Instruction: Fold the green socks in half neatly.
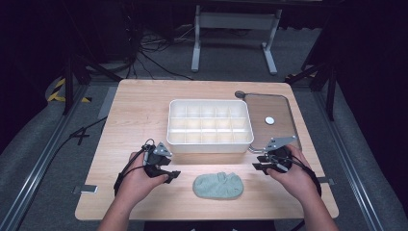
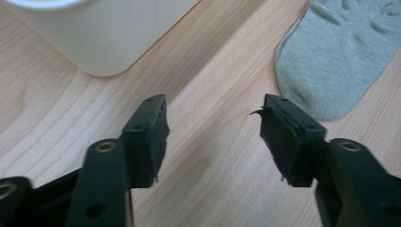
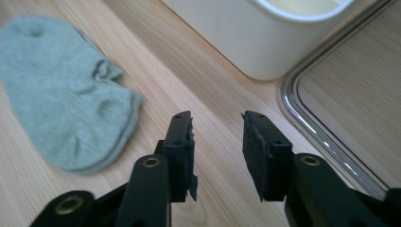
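We judge the sock [image 1: 218, 186] soft and light; with left tongs [image 1: 168, 175] and right tongs [image 1: 260, 167] apart and empty, we grip its 9 and 3 o'clock ends.

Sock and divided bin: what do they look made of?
Sock: soft knit fabric, grey-green and matte; fine ribbed texture and creases in both gripper views, lying flat and limp. Divided bin: probably moulded plastic, off-white with a slight sheen; smooth walls, rounded corners, thin partitions. Both grippers hover open beside the sock.
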A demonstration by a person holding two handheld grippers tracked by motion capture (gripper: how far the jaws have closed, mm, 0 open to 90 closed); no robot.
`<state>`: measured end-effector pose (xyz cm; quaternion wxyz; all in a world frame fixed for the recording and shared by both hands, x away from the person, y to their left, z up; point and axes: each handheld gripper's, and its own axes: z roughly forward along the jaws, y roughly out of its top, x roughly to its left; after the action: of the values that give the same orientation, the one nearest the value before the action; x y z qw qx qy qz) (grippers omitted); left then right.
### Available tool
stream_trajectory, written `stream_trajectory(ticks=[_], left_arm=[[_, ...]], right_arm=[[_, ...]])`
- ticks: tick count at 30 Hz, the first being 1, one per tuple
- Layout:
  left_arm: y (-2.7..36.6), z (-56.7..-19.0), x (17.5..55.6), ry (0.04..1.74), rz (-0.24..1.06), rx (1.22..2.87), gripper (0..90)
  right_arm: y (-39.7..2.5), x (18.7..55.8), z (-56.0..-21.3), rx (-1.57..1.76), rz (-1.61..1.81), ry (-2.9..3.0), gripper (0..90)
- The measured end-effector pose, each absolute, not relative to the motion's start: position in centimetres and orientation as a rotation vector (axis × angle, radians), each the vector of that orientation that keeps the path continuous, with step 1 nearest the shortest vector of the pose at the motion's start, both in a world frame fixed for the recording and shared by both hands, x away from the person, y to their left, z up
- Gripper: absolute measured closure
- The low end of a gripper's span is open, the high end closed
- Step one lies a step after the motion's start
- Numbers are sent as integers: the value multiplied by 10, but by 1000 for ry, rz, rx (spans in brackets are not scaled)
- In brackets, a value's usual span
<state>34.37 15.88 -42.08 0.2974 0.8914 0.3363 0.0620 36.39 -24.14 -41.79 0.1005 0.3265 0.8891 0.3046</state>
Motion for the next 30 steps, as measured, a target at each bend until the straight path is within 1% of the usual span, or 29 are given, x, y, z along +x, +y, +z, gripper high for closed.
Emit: stream_trajectory(ticks=[3,4,6,9,11,13,14,15,17,20,22,25,27,30], left_arm=[[157,-416,343,870,177,2362,448],[157,-416,343,859,165,2361,451],[156,-417,343,854,135,2343,451],[157,-417,342,861,121,2320,457],[157,-417,342,859,109,2315,456],[156,-416,341,835,125,2328,438],[155,-416,340,782,153,2349,419],[154,-416,340,767,164,2351,415],[151,-415,339,762,169,2354,410],[148,-412,337,780,135,2366,427],[145,-410,336,782,149,2370,419],[140,-406,332,751,141,2366,433],[137,-403,330,727,92,2342,475],[134,-400,328,707,62,2307,509]], right_arm=[[-240,362,-419,973,914,2652,626],[-239,362,-419,968,910,2651,613],[-237,361,-419,949,907,2648,634],[-236,360,-418,977,913,2643,624],[-235,358,-416,1007,899,2637,640],[-234,357,-413,1026,926,2639,661],[-234,356,-412,1028,936,2647,666],[-234,356,-412,1020,947,2644,666],[-233,355,-410,1019,959,2647,671],[-230,352,-409,1004,972,2651,671],[-227,350,-408,990,982,2661,674],[-222,347,-407,972,998,2672,681],[-218,345,-407,966,1016,2681,672],[-212,344,-410,957,1087,2712,664]])
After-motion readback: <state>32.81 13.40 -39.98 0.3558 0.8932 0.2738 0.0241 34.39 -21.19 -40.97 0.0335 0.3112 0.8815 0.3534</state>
